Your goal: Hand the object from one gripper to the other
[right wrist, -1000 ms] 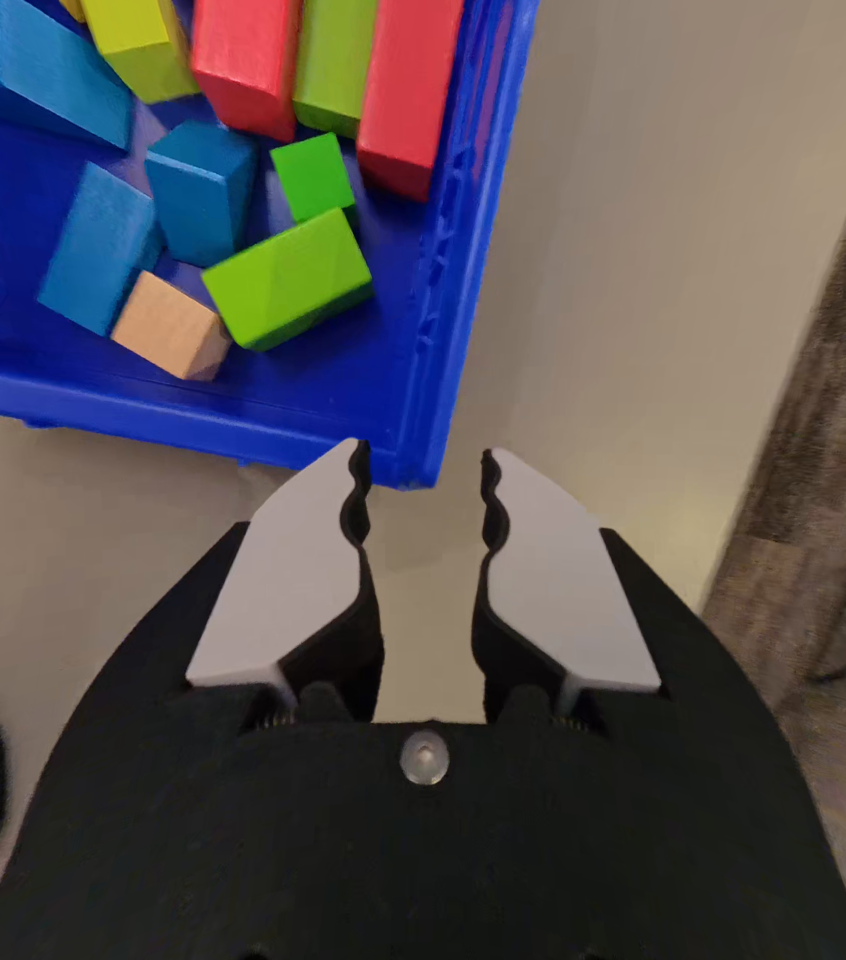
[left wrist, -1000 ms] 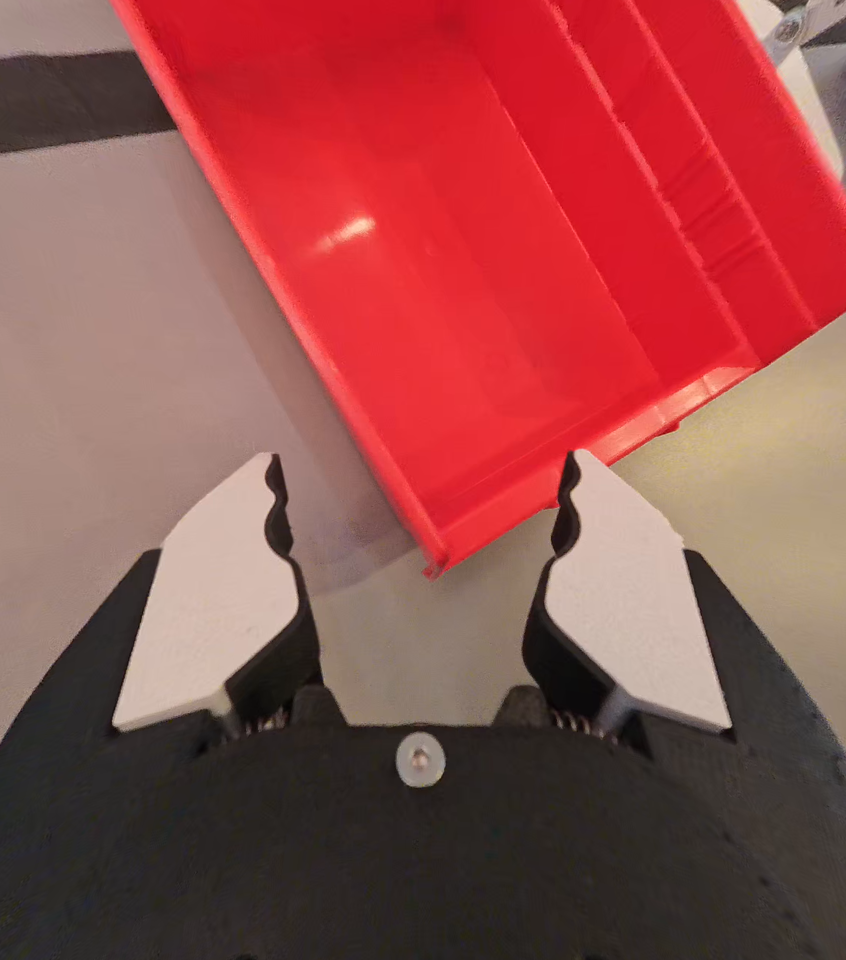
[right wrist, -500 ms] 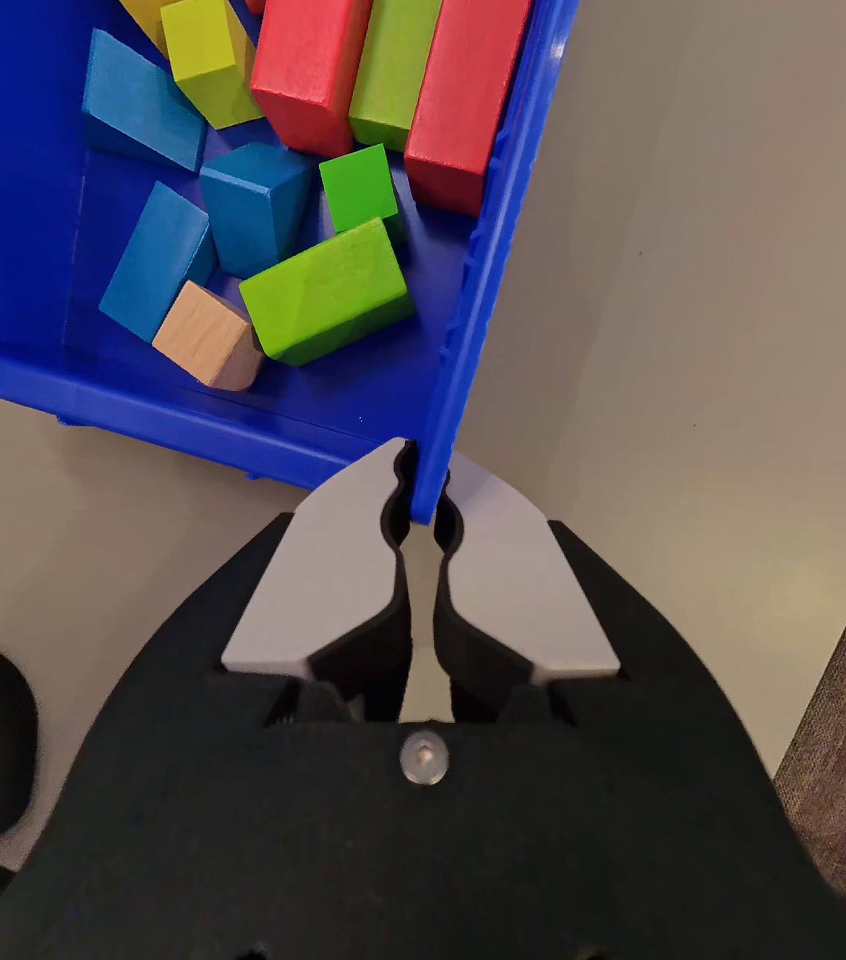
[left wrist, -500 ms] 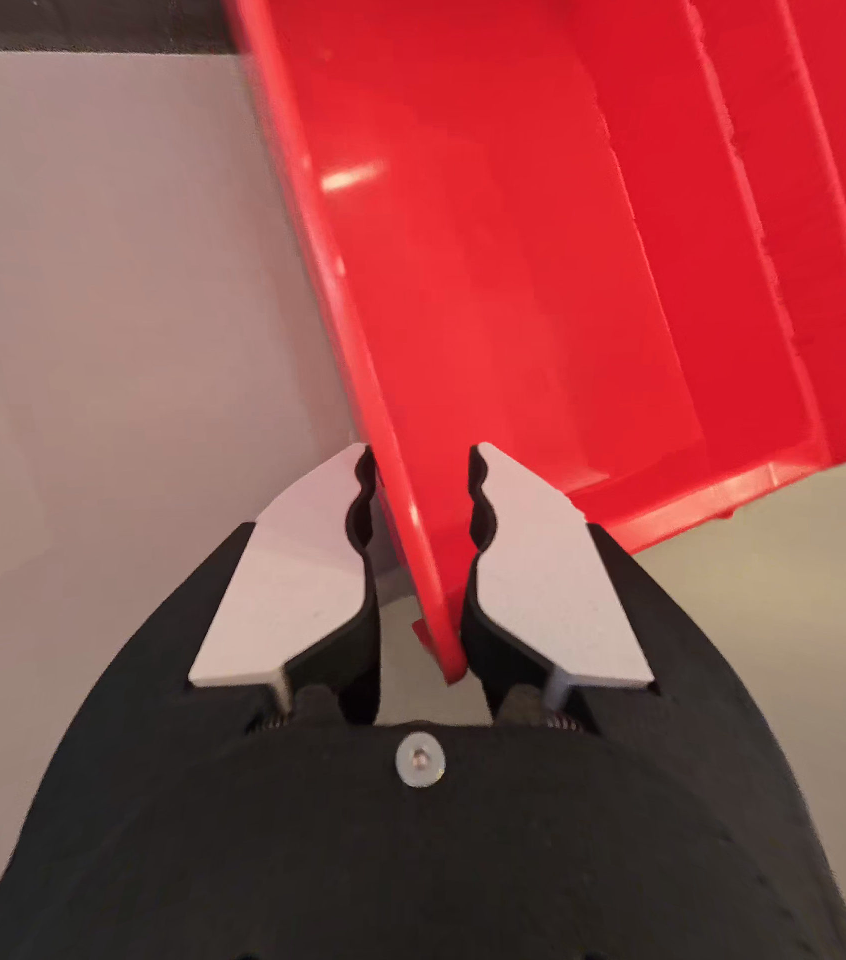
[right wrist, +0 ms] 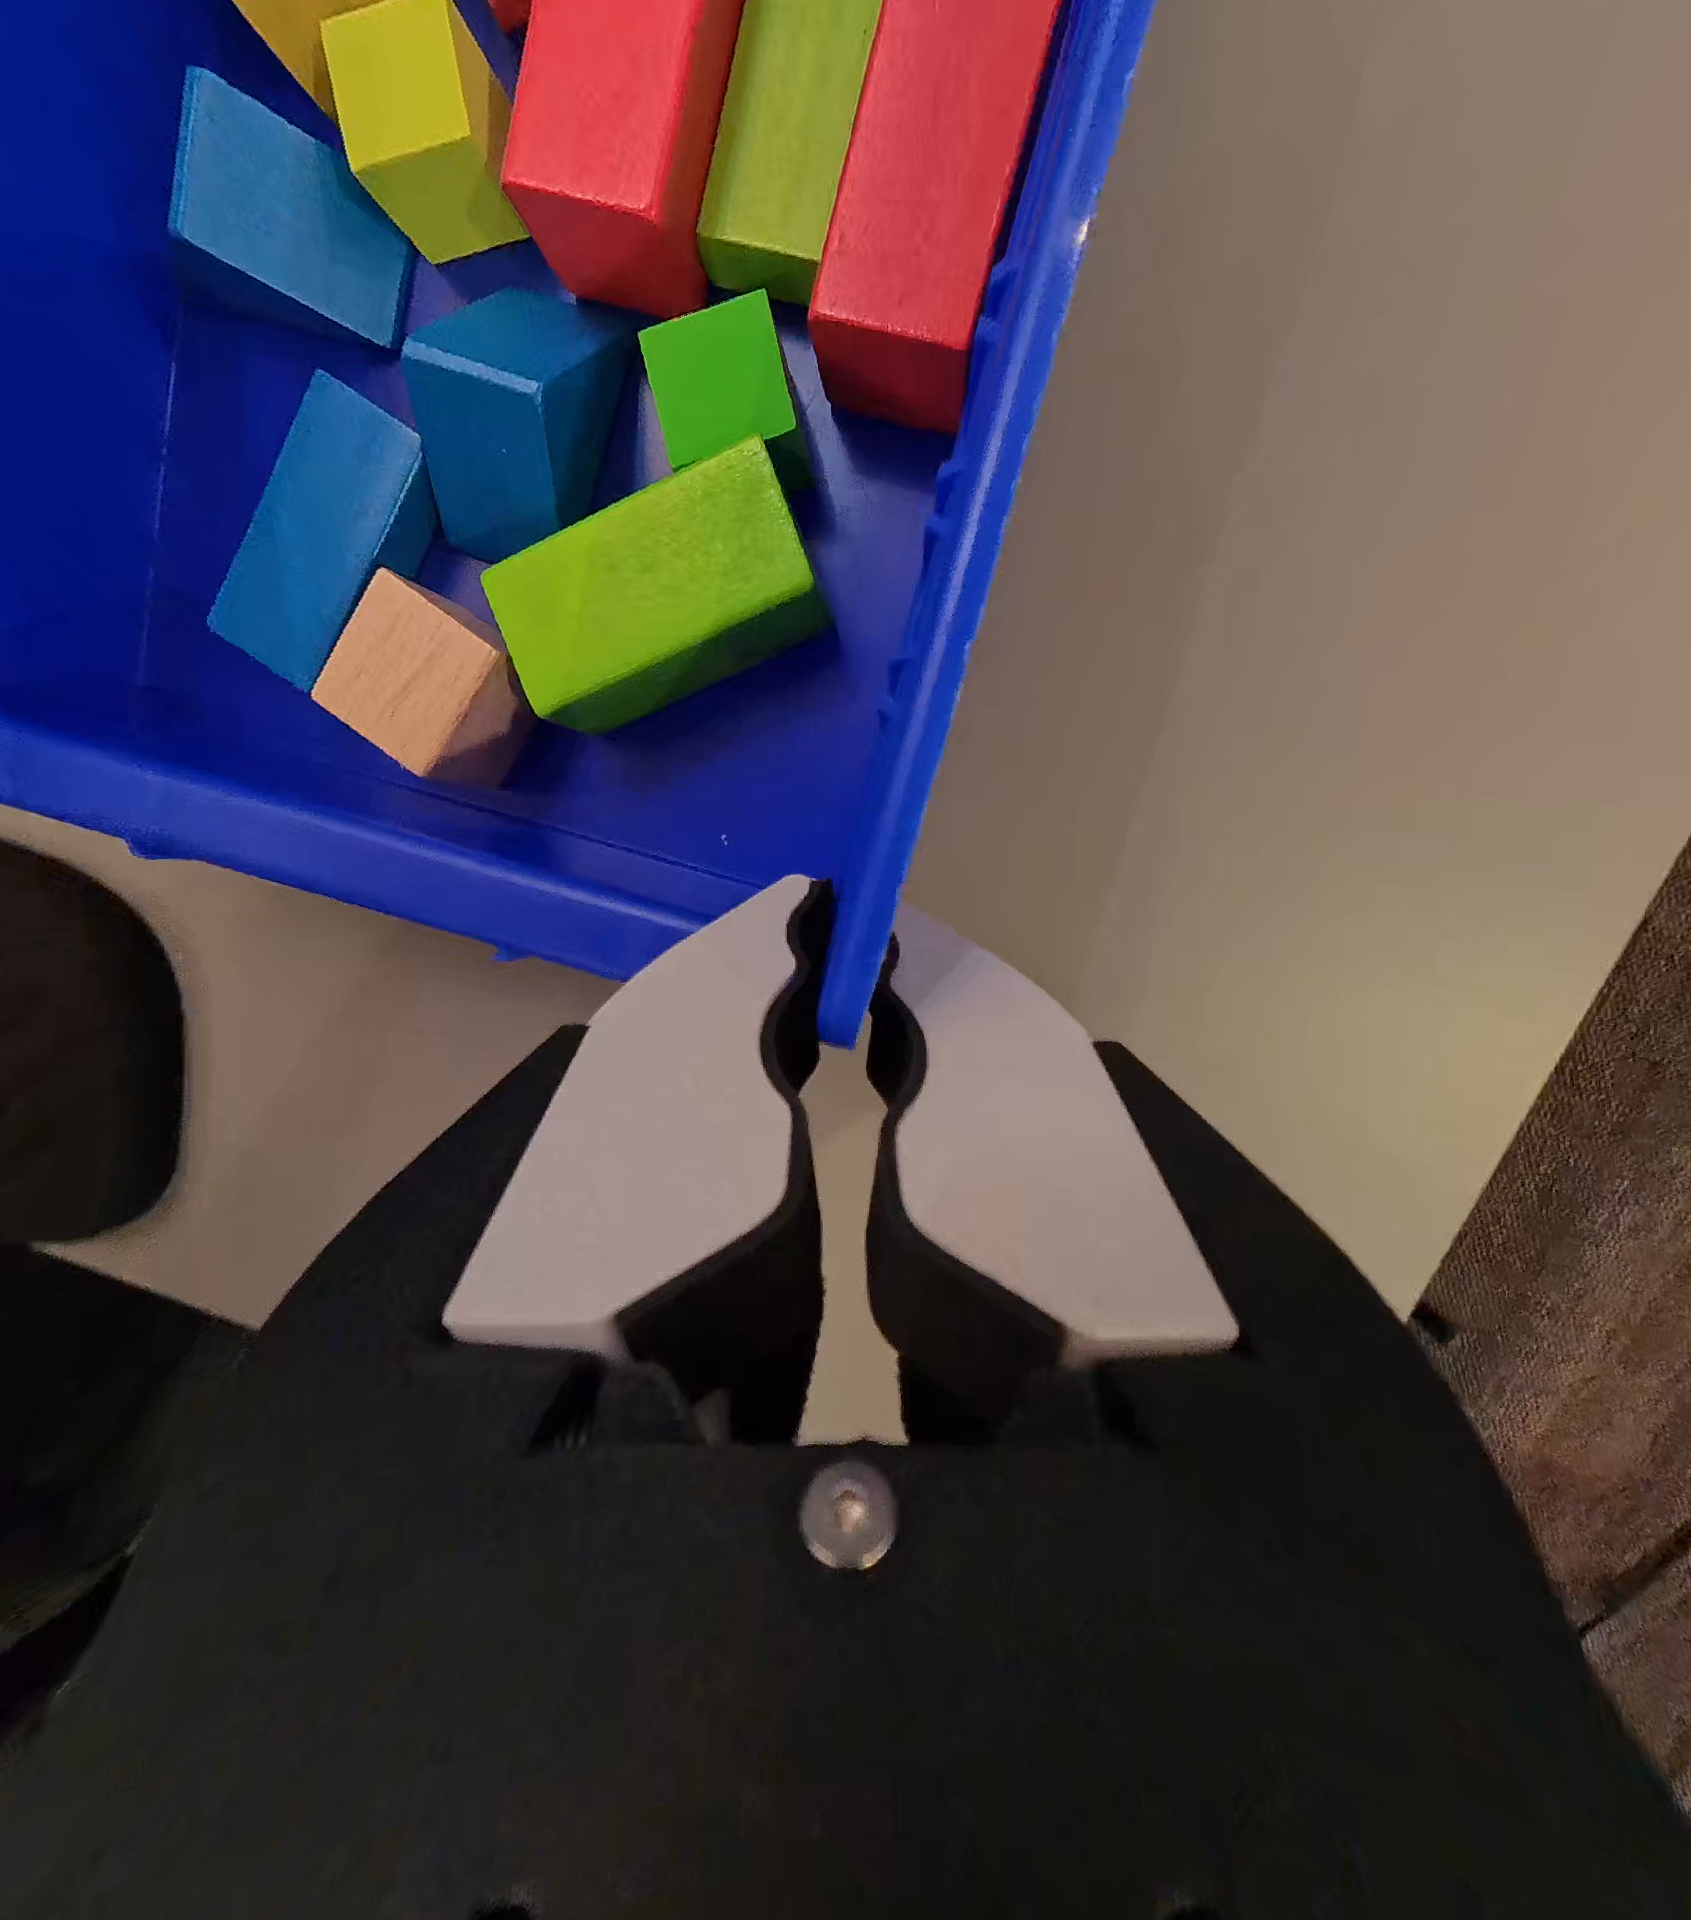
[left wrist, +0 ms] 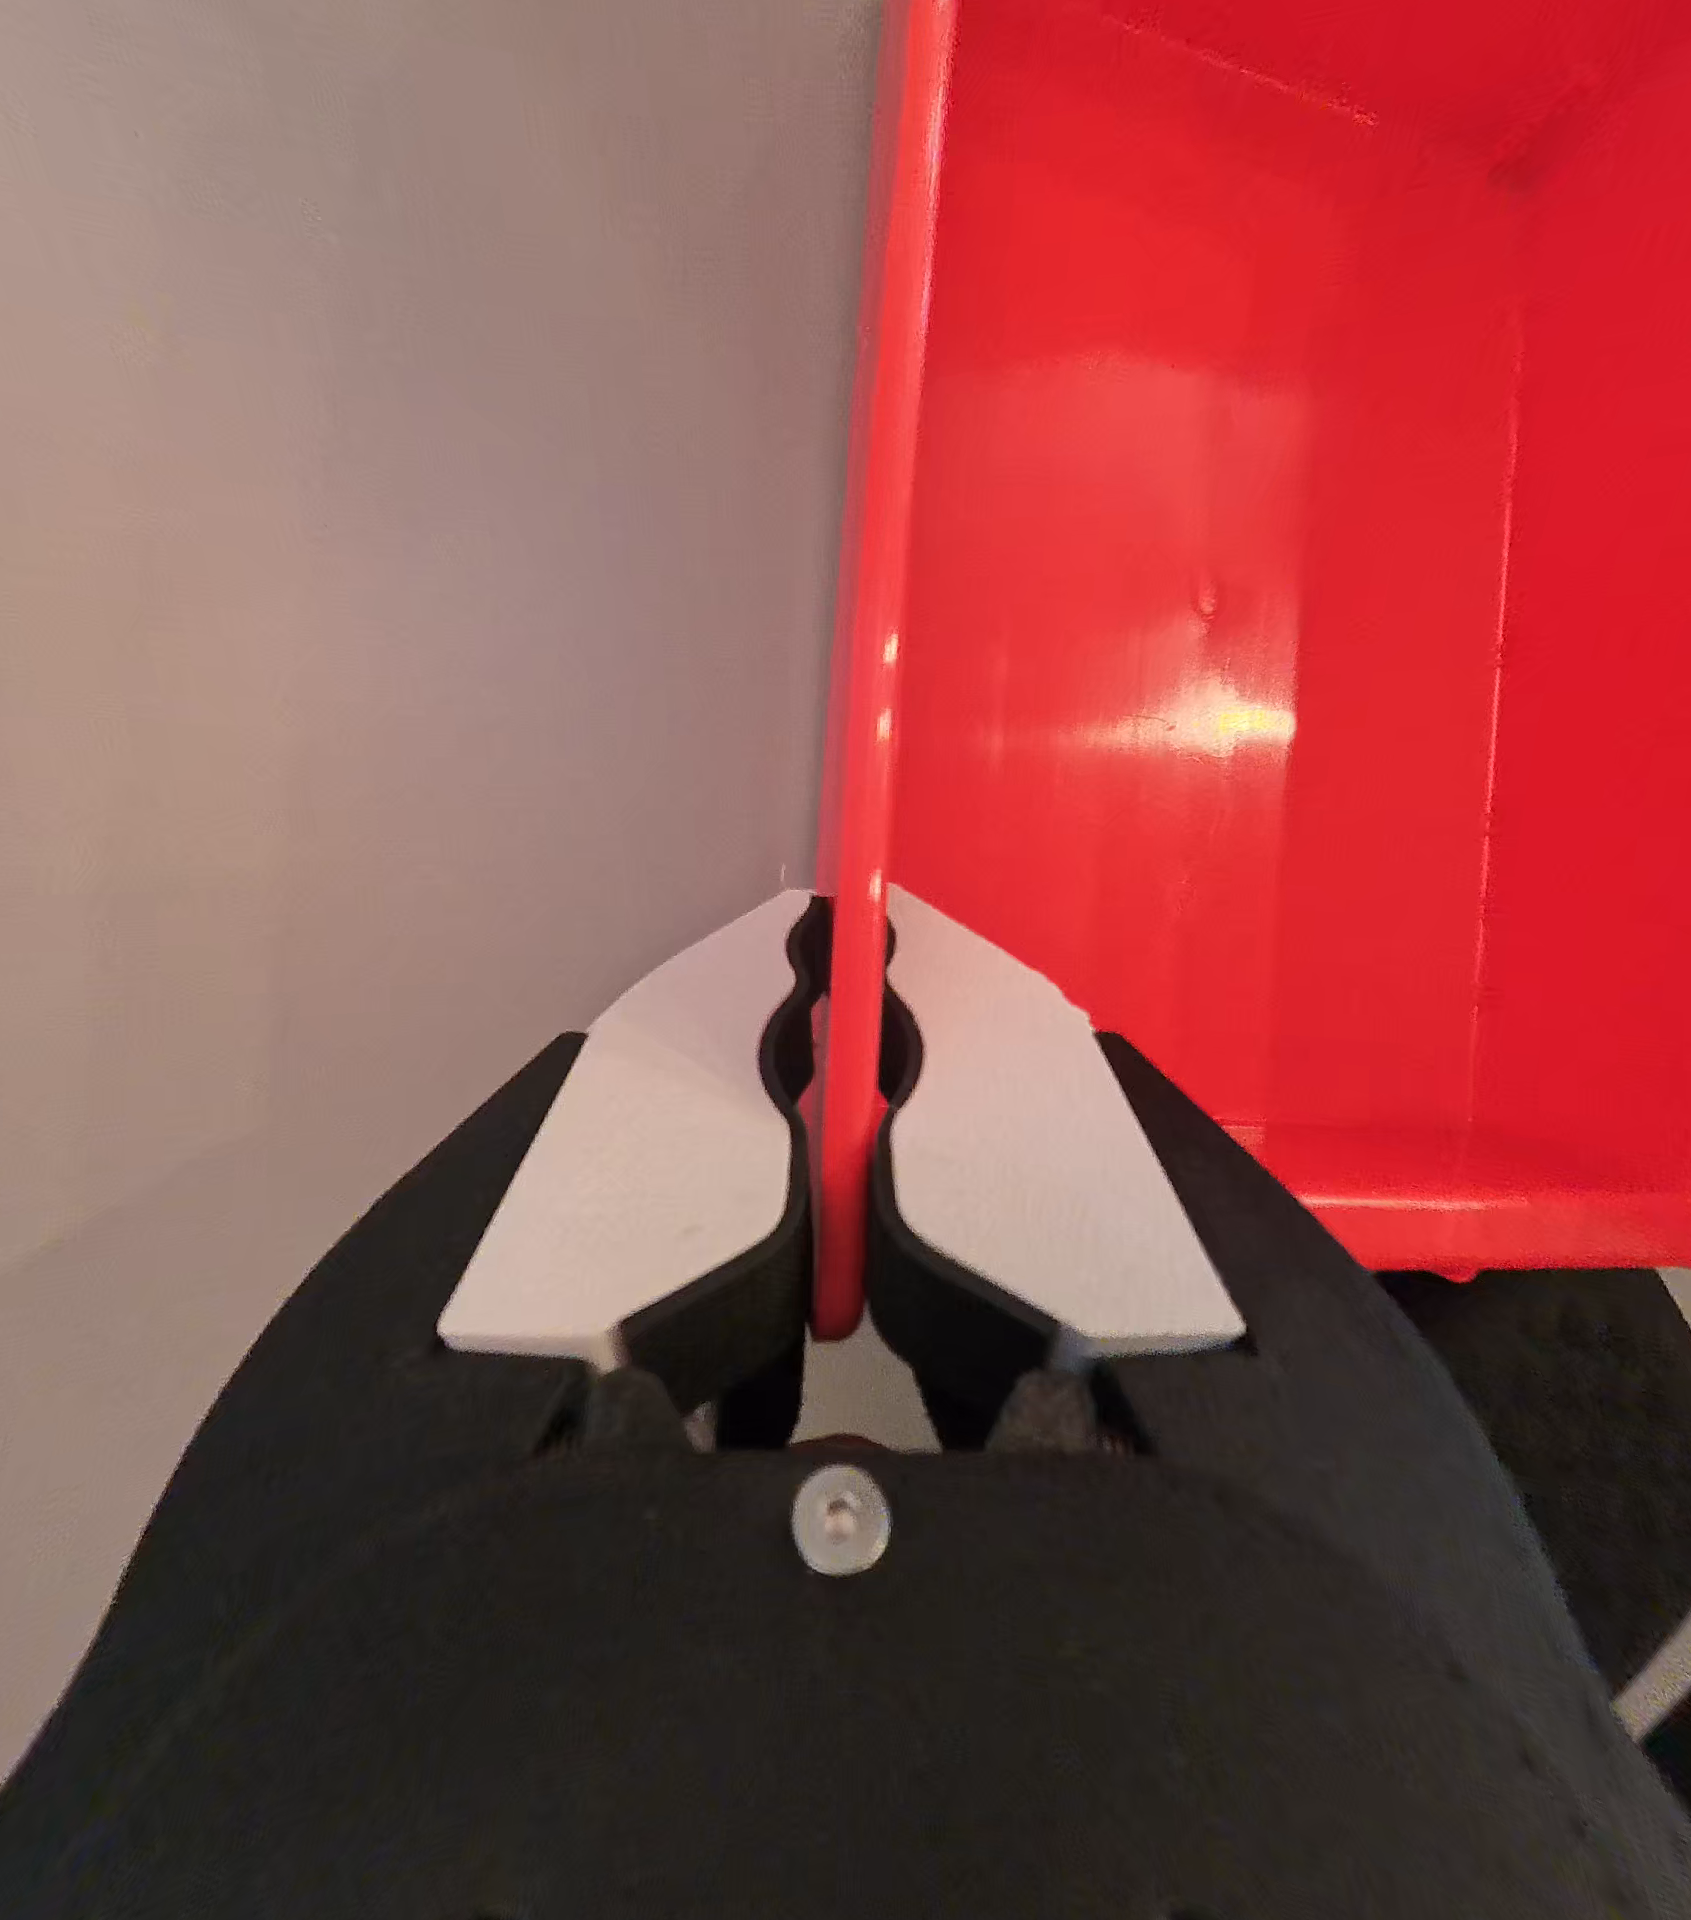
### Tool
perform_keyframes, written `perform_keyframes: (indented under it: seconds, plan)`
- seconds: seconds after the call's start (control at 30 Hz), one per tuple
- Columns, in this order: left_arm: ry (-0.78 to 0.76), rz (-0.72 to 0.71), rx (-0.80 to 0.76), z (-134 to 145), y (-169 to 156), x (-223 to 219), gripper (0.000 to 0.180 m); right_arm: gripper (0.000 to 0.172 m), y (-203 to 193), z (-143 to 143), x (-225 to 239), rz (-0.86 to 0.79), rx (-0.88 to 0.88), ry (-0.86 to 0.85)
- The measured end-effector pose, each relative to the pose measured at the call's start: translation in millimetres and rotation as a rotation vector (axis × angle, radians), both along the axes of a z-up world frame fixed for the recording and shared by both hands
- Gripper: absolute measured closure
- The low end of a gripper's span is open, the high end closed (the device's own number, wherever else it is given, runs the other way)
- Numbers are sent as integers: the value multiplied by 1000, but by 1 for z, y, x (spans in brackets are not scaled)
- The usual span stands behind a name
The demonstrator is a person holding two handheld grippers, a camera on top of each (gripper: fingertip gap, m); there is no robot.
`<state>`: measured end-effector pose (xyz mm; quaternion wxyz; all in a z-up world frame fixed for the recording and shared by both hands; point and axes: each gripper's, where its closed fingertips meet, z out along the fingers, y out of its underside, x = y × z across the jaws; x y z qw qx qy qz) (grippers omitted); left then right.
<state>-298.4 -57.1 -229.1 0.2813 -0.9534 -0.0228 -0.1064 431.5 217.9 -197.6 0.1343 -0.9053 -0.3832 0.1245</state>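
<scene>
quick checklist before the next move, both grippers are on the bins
1. Left gripper shut on the side wall of the red bin: ok.
2. Right gripper shut on the corner wall of the blue bin: ok.
3. Red bin free of objects: ok in the part in view.
4. Blocks in the blue bin, such as the green block and the tan block: ok.
5. A block in either gripper for the handover: not ok.
6. Bins lifted off the table: cannot tell.
</scene>
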Motion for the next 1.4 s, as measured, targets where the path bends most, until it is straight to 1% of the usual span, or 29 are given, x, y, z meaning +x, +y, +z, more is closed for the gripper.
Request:
perform_keyframes:
  seconds: [0.17, 0.37, 0.57, 0.7, 0.83, 1.0, 1.17, 1.2, 1.27, 1.33, 1.4]
  plan:
    - [3, -134, -28, -1, 4, 39, 175, 170, -32, 4, 30, -8, -19, -14]
    - [25, -303, -64, -1, 26, 99, 175, 169, -65, 4, 68, -46, -32, -1]
    - [18, -364, -39, -2, 67, 170, 175, 169, -91, -3, 109, -124, -31, 19]
    - [1, -355, -18, -2, 104, 218, 175, 170, -103, -10, 140, -202, -24, 20]
    - [-18, -319, -2, -1, 145, 264, 176, 169, -111, -18, 163, -266, -14, 21]
    - [-33, -239, -6, -1, 197, 311, 175, 169, -118, -20, 172, -293, -3, 38]
    - [-47, -79, 14, 0, 250, 332, 176, 169, -124, -20, 176, -297, 18, 47]
    - [-59, -40, 26, 1, 259, 335, 175, 169, -126, -20, 175, -294, 19, 50]
    - [-131, 57, 70, 4, 278, 343, 172, 169, -130, -20, 173, -287, 25, 52]
    - [-229, 127, 82, 6, 292, 361, 160, 170, -134, -19, 170, -275, 29, 54]
    - [-368, 208, 84, 10, 305, 384, 140, 170, -137, -19, 169, -266, 33, 52]
